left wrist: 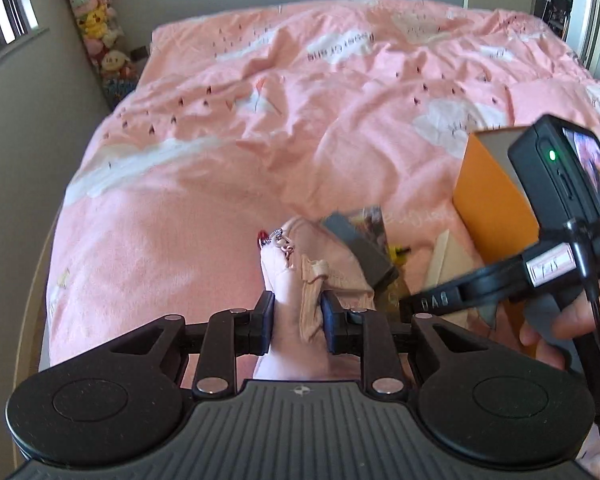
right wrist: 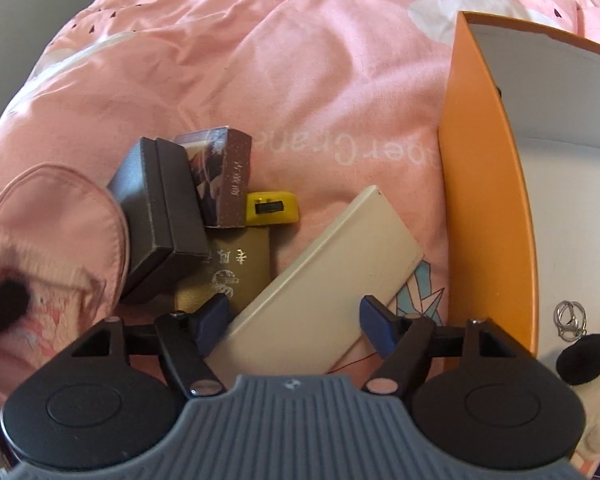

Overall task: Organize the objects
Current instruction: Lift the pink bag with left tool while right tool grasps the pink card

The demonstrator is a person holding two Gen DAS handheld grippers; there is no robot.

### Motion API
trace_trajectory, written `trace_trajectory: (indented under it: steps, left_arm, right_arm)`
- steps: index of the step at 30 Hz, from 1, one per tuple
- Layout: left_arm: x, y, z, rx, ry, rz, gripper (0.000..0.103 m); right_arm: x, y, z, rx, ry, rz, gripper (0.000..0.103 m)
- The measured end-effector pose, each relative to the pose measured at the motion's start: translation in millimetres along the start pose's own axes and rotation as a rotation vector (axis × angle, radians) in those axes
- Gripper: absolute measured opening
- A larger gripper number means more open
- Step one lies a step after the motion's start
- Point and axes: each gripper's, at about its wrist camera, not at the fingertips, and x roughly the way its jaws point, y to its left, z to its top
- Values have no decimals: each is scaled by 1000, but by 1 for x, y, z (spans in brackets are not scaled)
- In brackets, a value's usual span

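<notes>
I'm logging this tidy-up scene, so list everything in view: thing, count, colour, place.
pouch: 1, pink, clamped in left gripper
gift box: 1, dark grey, on bedspread beside pouch
card box: 1, maroon, leaning on gift box
small gadget: 1, yellow, on bedspread
booklet: 1, gold-brown, under gift box
flat case: 1, cream, between right gripper's open jaws
storage box: 1, orange, on the right
bedspread: 1, pink
left gripper: shut
right gripper: open
</notes>
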Motion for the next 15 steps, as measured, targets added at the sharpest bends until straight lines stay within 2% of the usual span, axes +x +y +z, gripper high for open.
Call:
trace_trajectory:
  steps: [4,9,11,13,15]
  left_arm:
    - [6,12,-3,-51,43,-25,35]
    - [13,14,0,-69,93,-45,46]
    - [11,10,-1,-52,87,-38,42]
    - [6,9,-2,-44,62,-33,29]
    - [-4,5,-5,-34,37,-33,26]
  right_arm:
    - [0,1,-3,-50,-11,2,75]
    - [-20,6,-15,-180,-11,80,75]
    - [-34,9,-24,-270,-28,107,72]
    - [-45,10,-34,-354,-26,145,67]
    - [-53,9,-46,-433,-3,193,62]
